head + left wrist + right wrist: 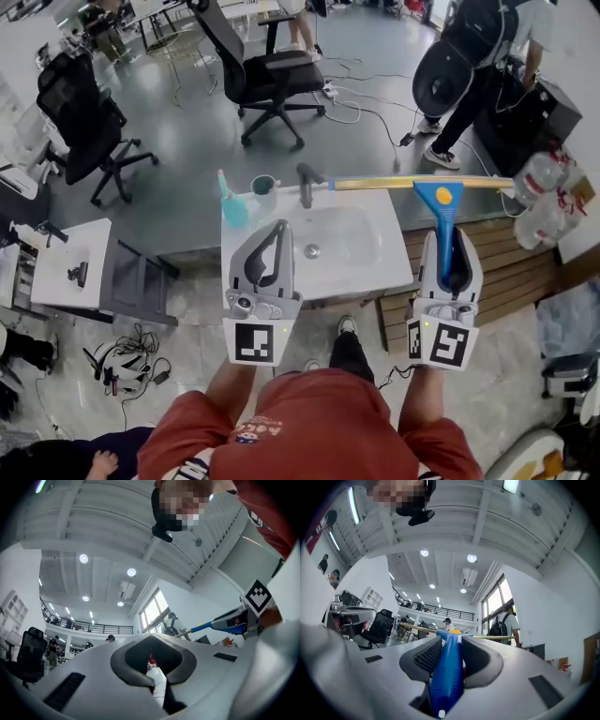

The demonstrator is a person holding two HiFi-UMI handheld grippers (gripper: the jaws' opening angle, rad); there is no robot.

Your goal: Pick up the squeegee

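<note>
The squeegee (438, 199), a blue plastic handle with a yellow spot at its neck and a long brass-coloured metal blade bar across the top, is up in the air over the right edge of the white sink counter (375, 277), touching nothing but the claw that carries it. The bar runs level, from near the grey faucet (307, 183) out past the counter's right side.

The right gripper (450, 242) is pinching the blue handle. In the right gripper view the ribbed dark pads (423, 657) press on both sides of the handle (447, 677), with its butt end towards the camera. So the pick-up looks done, or nearly so.

The left gripper (278, 230) has its jaws pressed together, the tips meeting in the head view. A small white piece with a red tip (154, 672) shows in the slit between them in the left gripper view. It may be part of the gripper or something beyond it; I cannot tell which.

The squeegee is probably light and stiff, but the wide bar sits far from the grip and would tend to twist or tip the tool in the pads. The smooth handle may also turn if held loosely. The handle is the right place to hold it, best high up near the neck, and never by the soft rubber edge.

A teal spray bottle (232, 202) and a teal cup (263, 185) stand at the counter's back left, well apart from the squeegee.
</note>
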